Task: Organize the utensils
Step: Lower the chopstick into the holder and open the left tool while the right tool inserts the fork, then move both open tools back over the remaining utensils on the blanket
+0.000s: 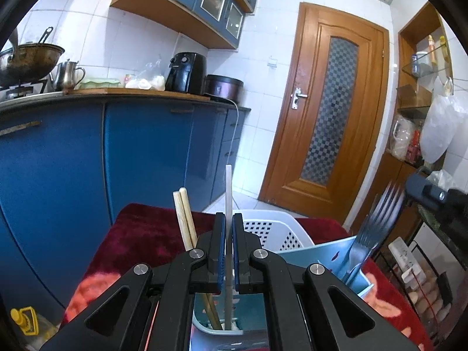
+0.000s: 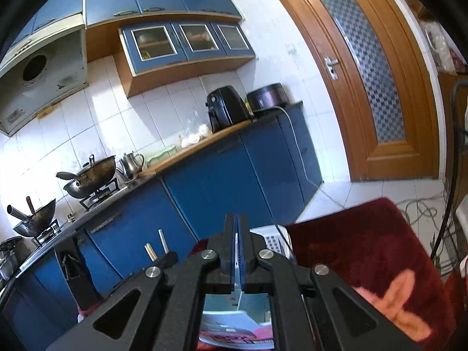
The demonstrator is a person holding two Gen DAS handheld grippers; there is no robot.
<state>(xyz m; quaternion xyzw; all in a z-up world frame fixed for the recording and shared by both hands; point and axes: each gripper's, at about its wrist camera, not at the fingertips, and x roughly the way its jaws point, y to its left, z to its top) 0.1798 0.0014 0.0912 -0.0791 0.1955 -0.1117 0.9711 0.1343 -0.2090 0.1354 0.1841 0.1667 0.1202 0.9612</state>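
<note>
Wooden chopsticks [image 1: 185, 222] rise at lower left of centre in the left wrist view, their lower ends dropping behind the gripper body into a pale blue holder [image 1: 218, 329] seen only through the gap in the frame; just to their right the left gripper [image 1: 229, 228] is clenched on a thin white stick [image 1: 228, 193] that stands upright between its blue pads, its foot also down in that holder; behind the fingers a white perforated basket [image 1: 278, 231] sits on a dark red cloth [image 1: 146, 234], mostly hidden; further right a cluster of metal forks [image 1: 377, 219] leans out of a light blue compartment [image 1: 327, 254], the tines smeared by blur; at the right edge a dark tool body [image 1: 433, 196] intrudes, cut off by the frame.

In the right wrist view, two stick tips [image 2: 156, 247] poke up at lower left, their lengths hidden by the black arms; at centre the right gripper [image 2: 237, 234] is pressed shut, a thin pale edge [image 2: 235, 256] between its pads that cannot be identified; the white basket [image 2: 275, 241] peeks out right of it, and the red cloth [image 2: 365, 239] fills the lower right.
</note>
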